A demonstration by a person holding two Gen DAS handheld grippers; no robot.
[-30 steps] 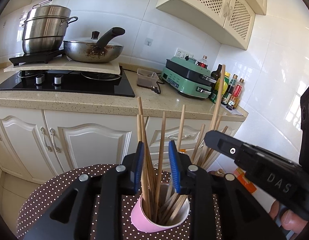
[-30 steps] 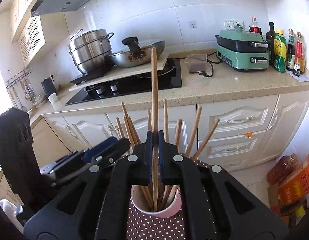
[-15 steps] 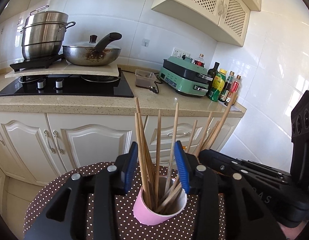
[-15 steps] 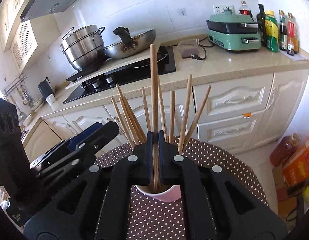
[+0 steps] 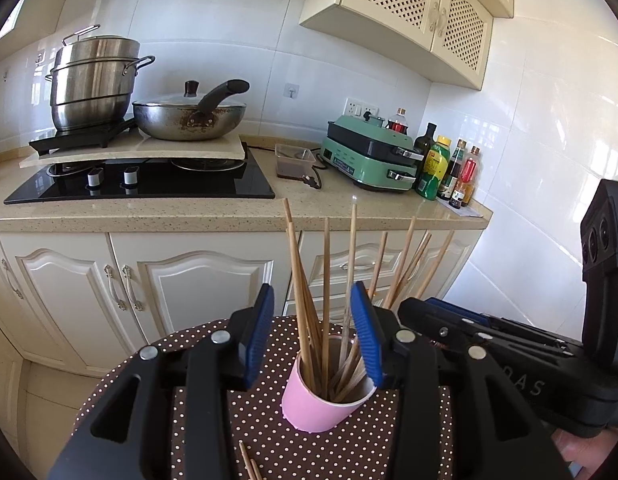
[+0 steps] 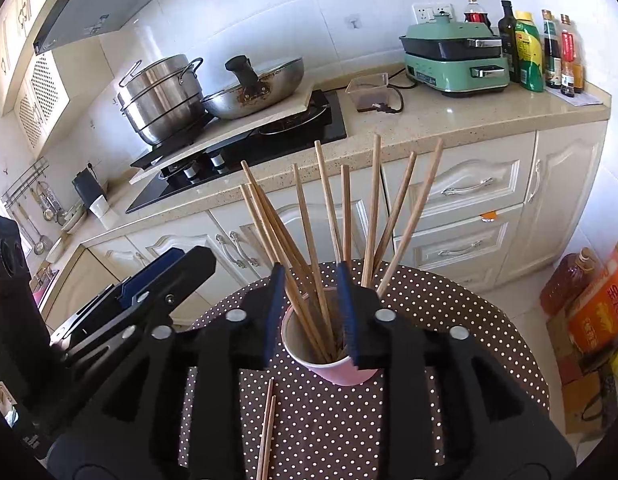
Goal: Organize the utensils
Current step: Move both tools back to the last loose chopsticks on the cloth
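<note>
Both tools, left tool (image 5: 313, 340) and right tool (image 6: 311, 312), are hanging released, the right's jaws just opening, around chopsticks (image 6: 309, 240) standing in the pink cup (image 5: 313, 408); two loose chopsticks (image 6: 267, 428) are lying near on the dotted surface (image 6: 449, 308).

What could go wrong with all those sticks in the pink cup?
1. The pink cup is packed with chopsticks fanning out far above its rim, so it looks top-heavy. A bump from the right gripper, whose jaws have just been opening around the sticks, might tip it.
2. The left gripper is also open right at the sticks and could snag one when pulling away.
3. Two loose chopsticks on the dotted tablecloth might get knocked off.
</note>
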